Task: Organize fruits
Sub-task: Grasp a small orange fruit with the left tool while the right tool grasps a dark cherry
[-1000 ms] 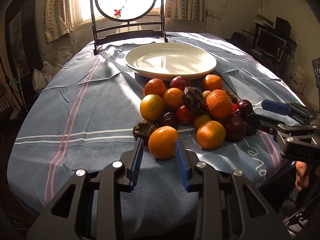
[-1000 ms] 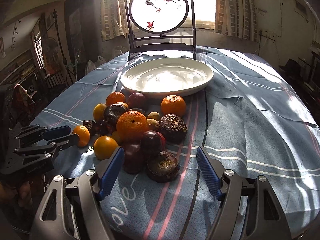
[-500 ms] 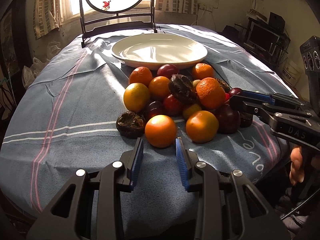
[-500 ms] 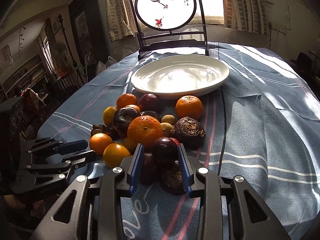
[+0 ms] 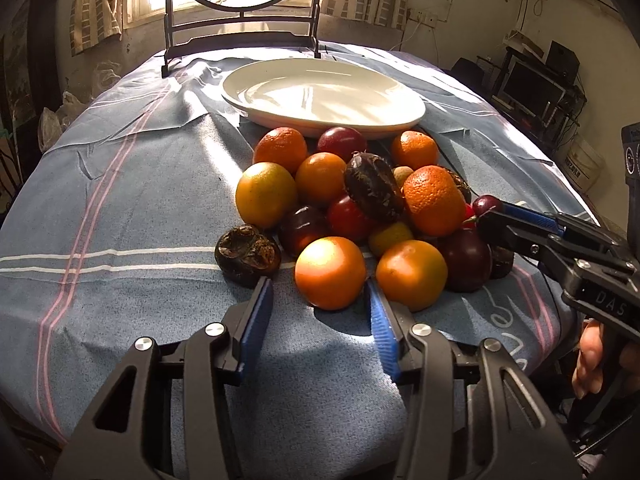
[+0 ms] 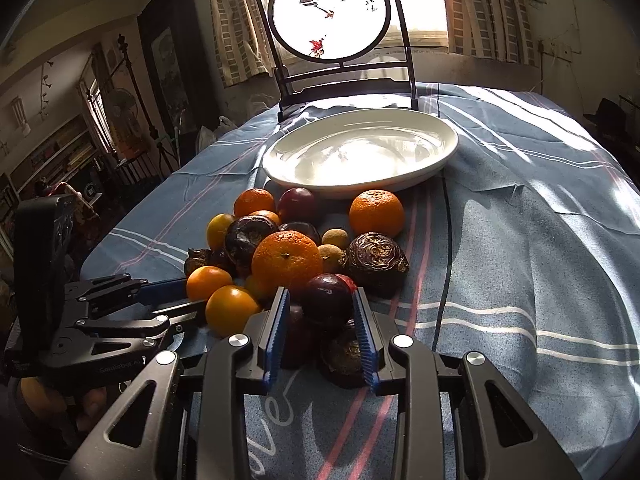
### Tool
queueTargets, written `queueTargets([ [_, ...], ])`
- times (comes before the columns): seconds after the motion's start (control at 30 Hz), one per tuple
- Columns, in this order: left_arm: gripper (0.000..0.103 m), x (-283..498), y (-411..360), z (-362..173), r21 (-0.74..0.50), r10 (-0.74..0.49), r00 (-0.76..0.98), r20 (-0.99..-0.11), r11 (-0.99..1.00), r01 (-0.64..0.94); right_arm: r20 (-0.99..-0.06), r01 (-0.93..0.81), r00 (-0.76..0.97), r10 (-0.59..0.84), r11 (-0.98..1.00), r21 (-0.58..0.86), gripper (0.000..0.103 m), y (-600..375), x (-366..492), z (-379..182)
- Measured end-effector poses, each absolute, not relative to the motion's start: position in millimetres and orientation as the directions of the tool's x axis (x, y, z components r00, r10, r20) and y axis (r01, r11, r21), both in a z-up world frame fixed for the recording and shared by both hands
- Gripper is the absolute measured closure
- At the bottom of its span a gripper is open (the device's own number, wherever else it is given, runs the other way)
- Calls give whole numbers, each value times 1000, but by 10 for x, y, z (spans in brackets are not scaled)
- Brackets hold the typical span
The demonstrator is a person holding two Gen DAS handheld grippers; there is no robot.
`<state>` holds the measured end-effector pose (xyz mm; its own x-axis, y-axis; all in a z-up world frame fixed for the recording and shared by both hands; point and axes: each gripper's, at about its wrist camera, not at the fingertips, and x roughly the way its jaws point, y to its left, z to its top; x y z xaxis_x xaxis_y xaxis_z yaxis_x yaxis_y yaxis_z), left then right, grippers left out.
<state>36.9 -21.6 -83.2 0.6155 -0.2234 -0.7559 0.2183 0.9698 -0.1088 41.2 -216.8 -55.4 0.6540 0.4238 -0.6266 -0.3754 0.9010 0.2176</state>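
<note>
A pile of oranges, dark plums and wrinkled brown fruits lies on the blue striped cloth in front of an empty white plate (image 5: 320, 96) (image 6: 360, 156). My left gripper (image 5: 318, 298) is open, its blue pads flanking the near side of an orange (image 5: 330, 272) at the pile's front. My right gripper (image 6: 320, 308) has its pads close on both sides of a dark plum (image 6: 326, 300), lifted above a wrinkled brown fruit (image 6: 344, 356). The right gripper also shows in the left wrist view (image 5: 516, 220), the left one in the right wrist view (image 6: 176, 300).
A round painted screen on a black stand (image 6: 332, 16) stands behind the plate at the table's far edge. A wrinkled brown fruit (image 5: 248, 254) lies just left of my left gripper's pad. A large orange (image 6: 286, 262) sits atop the pile.
My right gripper narrowed from wide open onto the dark plum. My left gripper drew back, then came forward and opened wider around the front orange.
</note>
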Motion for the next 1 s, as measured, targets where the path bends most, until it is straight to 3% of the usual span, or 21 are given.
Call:
queueTargets([
  [0.23,52,436,-238,-849,-104,-221,623,-750,970,219,-628,-371,649,431,899,233,70,-2177,428,-564],
  [0.3,68,426,-220,-853,-122,-241,621,-746,966,229,-627,-371,645,437,896,243,71,-2180,441,-573],
  [0.43,68,390,-179,-850,-140,-253,622,-741,964,226,-620,-361,645,446,894,266,77,-2223,442,-585],
  [1.0,68,247,4,-697,-158,-251,659,-709,967,199,-559,-336,678,478,877,343,77,-2509,381,-469],
])
